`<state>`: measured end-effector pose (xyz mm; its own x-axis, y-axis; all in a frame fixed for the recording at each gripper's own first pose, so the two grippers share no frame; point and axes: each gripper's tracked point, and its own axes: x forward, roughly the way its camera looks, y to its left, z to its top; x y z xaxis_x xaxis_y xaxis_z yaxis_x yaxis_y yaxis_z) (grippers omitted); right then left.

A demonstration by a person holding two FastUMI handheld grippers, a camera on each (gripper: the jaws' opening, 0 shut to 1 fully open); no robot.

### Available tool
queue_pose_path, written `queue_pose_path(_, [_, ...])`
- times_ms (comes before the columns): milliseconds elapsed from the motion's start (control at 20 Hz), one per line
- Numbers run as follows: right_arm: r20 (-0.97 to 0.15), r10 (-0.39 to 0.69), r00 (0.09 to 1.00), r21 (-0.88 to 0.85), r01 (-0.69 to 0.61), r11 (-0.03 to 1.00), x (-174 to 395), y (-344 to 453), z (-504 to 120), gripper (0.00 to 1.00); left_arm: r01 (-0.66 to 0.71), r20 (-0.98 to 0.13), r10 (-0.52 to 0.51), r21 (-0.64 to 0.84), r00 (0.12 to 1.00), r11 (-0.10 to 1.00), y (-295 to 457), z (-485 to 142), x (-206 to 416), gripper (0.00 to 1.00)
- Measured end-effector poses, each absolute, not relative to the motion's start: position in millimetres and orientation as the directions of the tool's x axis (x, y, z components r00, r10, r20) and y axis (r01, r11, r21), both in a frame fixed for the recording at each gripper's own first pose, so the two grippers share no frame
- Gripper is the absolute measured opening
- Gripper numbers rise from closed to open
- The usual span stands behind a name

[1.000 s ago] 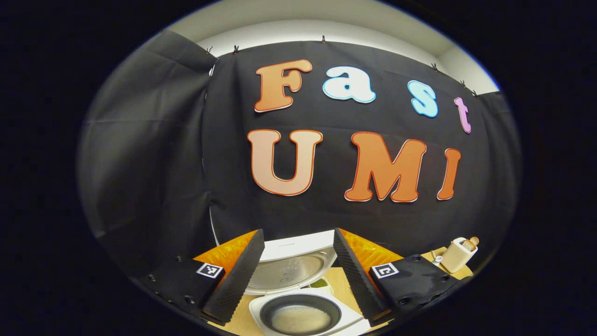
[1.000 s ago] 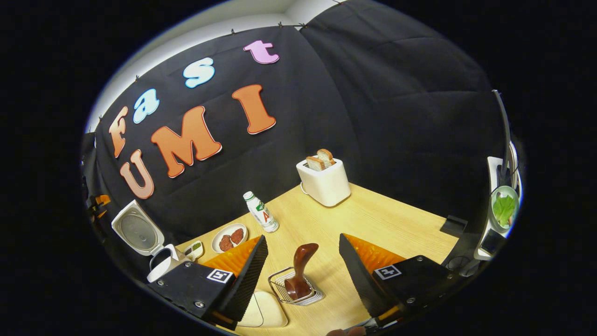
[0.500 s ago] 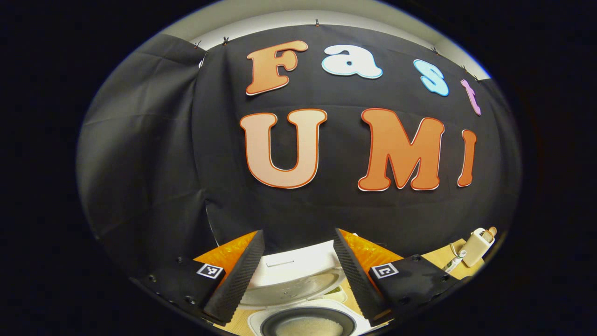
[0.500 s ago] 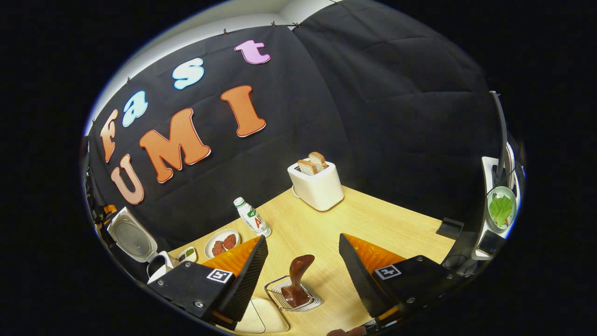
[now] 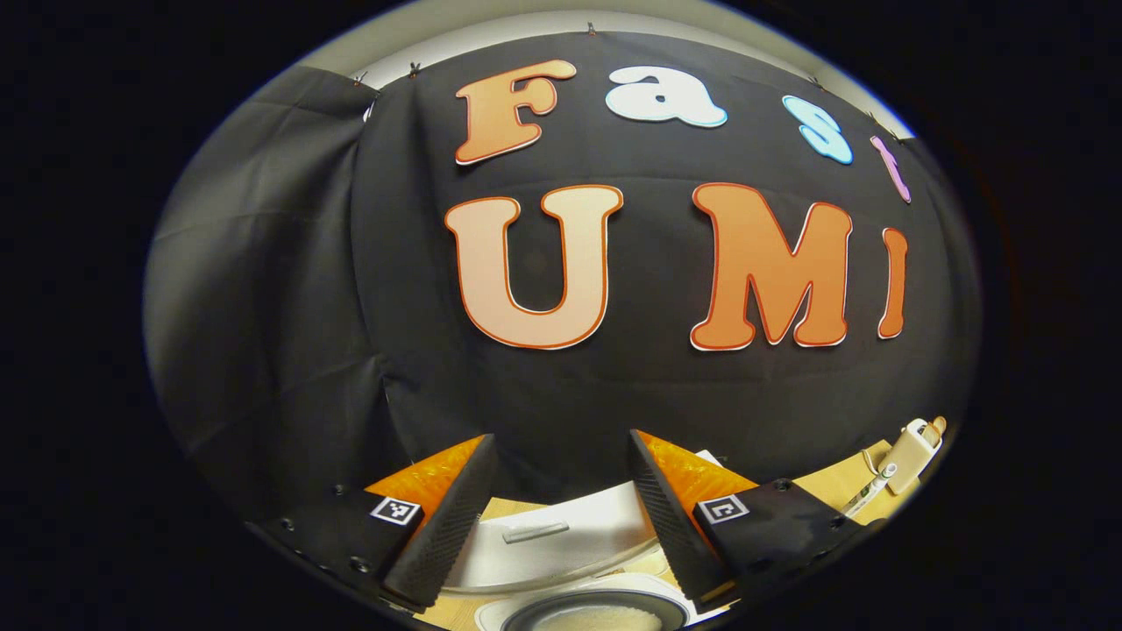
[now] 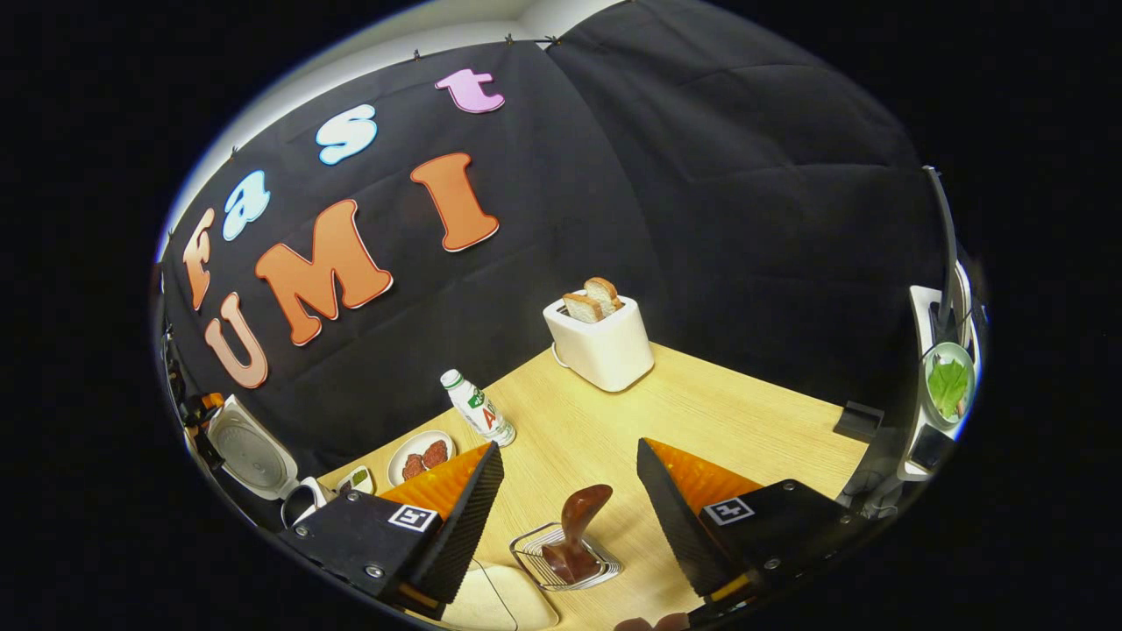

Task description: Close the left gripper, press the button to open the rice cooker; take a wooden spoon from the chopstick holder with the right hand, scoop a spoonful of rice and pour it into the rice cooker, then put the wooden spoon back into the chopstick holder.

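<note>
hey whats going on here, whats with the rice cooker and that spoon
A person works with a hand-held gripper in each hand. The rice cooker already stands open, lid up, with rice in its pot. The left hand-held gripper hangs open above it, holding nothing. The right hand-held gripper is open too, pointed at the wooden spoon standing in its wire holder on the table, not yet gripping it.

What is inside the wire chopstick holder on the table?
A wooden spoon stands in the chopstick holder, its handle leaning up and out toward the right gripper, whose jaws are open. Its lower end is hidden behind the wires.
</note>
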<state>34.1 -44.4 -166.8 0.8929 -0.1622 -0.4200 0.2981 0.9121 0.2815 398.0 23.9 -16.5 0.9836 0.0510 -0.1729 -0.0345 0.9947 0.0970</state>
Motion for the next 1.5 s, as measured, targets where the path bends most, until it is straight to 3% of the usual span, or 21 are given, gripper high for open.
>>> queue_pose_path(300, [-0.444, -0.149, 0.883, 0.298, 0.303, 0.905, 30.5, -49.1, -173.3, 0.95, -0.003, -0.253, 0.006, 0.012, 0.967, 1.000, 10.6, -26.8, 371.3, 0.98])
queue_pose_path(800, [-0.453, -0.094, 0.887, 0.274, 0.239, 0.932, 22.4, -40.0, -176.3, 0.94, 0.078, -0.347, -0.102, -0.082, 0.933, 0.994, -37.5, -69.7, 264.6, 1.00])
queue_pose_path(1150, [-0.440, -0.045, 0.897, 0.246, 0.168, 0.955, 11.2, -39.2, -166.3, 0.95, 0.075, -0.348, -0.100, -0.085, 0.932, 0.994, -49.5, -111.7, 208.3, 1.00])
queue_pose_path(1500, [-0.459, -0.028, 0.888, 0.248, 0.158, 0.956, -8.6, -45.9, -178.1, 0.95, 0.040, -0.403, -0.076, -0.097, 0.912, 0.994, -46.9, -167.6, 197.3, 1.00])
